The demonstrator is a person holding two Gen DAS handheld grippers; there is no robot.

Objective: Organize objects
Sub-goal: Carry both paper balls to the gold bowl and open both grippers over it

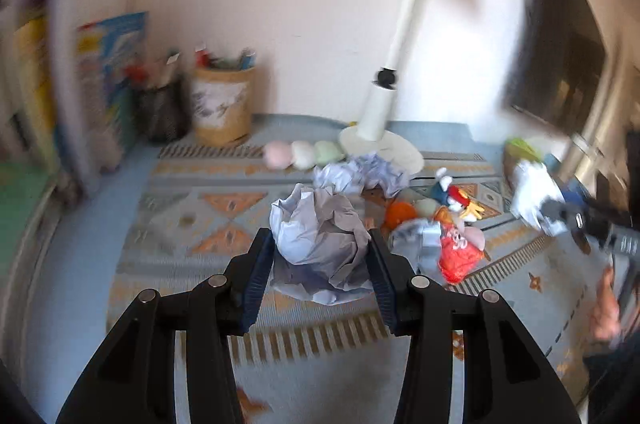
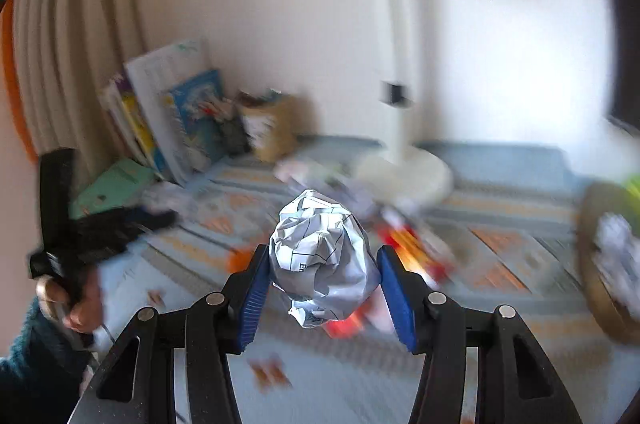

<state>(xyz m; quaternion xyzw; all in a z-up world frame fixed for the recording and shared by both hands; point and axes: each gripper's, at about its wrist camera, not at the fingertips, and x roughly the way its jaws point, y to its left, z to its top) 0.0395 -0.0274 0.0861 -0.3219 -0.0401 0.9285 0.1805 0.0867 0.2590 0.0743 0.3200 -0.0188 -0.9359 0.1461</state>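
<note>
My left gripper (image 1: 318, 244) is closed around a crumpled white paper ball (image 1: 316, 236) low over the patterned mat (image 1: 192, 224). My right gripper (image 2: 324, 264) is shut on another crumpled printed paper ball (image 2: 320, 260) and holds it in the air above the mat. The right gripper with its paper also shows at the right of the left wrist view (image 1: 536, 199). A third paper ball (image 1: 360, 175), an orange ball (image 1: 400, 214), a red packet (image 1: 456, 252) and a small toy figure (image 1: 452, 195) lie on the mat.
A white desk lamp (image 1: 384, 139) stands at the back. A pencil cup (image 1: 222, 107), a black mesh holder (image 1: 160, 111) and books (image 1: 88, 79) line the back left. A round basket (image 2: 604, 260) with paper sits at the right. Three pastel balls (image 1: 304, 153) lie by the lamp base.
</note>
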